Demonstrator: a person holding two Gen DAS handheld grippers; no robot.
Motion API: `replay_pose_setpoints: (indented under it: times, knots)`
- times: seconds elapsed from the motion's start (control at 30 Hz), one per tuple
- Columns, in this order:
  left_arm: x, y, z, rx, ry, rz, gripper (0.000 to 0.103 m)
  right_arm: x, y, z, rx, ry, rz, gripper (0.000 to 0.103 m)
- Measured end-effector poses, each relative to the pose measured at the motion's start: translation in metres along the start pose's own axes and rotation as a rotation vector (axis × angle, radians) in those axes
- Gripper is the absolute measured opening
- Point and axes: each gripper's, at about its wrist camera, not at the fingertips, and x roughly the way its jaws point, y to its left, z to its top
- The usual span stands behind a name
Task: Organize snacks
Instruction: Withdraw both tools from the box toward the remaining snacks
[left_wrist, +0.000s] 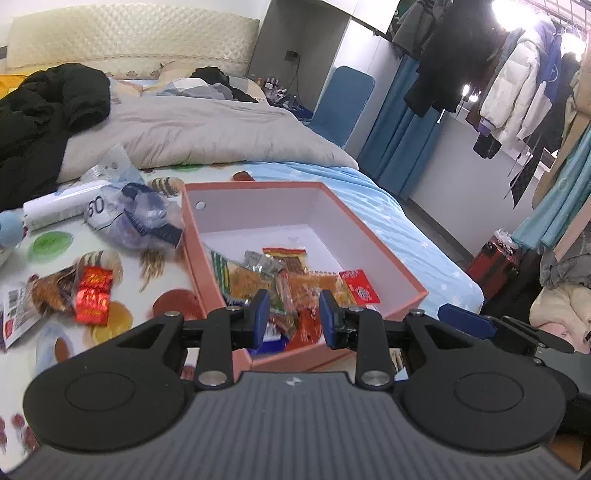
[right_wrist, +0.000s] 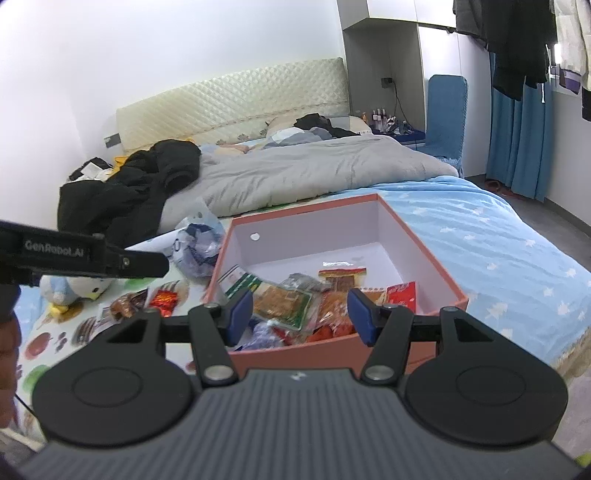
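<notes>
- The bed (left_wrist: 221, 129) carries everything: a grey quilt (left_wrist: 207, 125) and a black jacket (left_wrist: 48, 107) lie toward the headboard, and a fruit-print sheet (left_wrist: 147, 280) covers the near end.
- An open pink box (left_wrist: 391, 269) with a white inside sits on the bed at the near end, just ahead of both grippers.
- The snacks (left_wrist: 291, 280) fill the near part of the box in a loose pile of orange, red, green and clear packets; the far part of its floor is bare.
- A small red packet (left_wrist: 359, 286) leans against the box's right wall at the edge of the pile.
- A crumpled clear plastic bag (left_wrist: 136, 214) lies just beside the box's left wall, with a white tube (left_wrist: 55, 206) further left.
- A red foil snack packet (left_wrist: 92, 295) lies outside the box on the sheet, near its left side.
- The left gripper (left_wrist: 291, 319) hovers above the near end of the box, its fingers partly open with nothing between them.
- The right gripper (right_wrist: 301, 314) hovers over the same end, its fingers set wider and also empty.
</notes>
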Motion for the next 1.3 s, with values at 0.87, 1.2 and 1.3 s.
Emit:
replay_pose_setpoints:
  times: [0.87, 1.2, 1.3]
  knots:
    - [-0.112, 0.050, -0.106, -0.120, -0.027, 0.195, 0.044, -0.052, 0.086, -0.055, -0.050, 0.041, 0.198, 0.059]
    - [-0.104, 0.094, -0.121, -0.180, -0.005, 0.251, 0.051, -0.031, 0.110, -0.071, -0.087, 0.105, 0.238, 0.059]
    - [-0.091, 0.109, -0.120, -0.199, 0.005, 0.251, 0.052, -0.019, 0.117, -0.073, -0.102, 0.114, 0.243, 0.059]
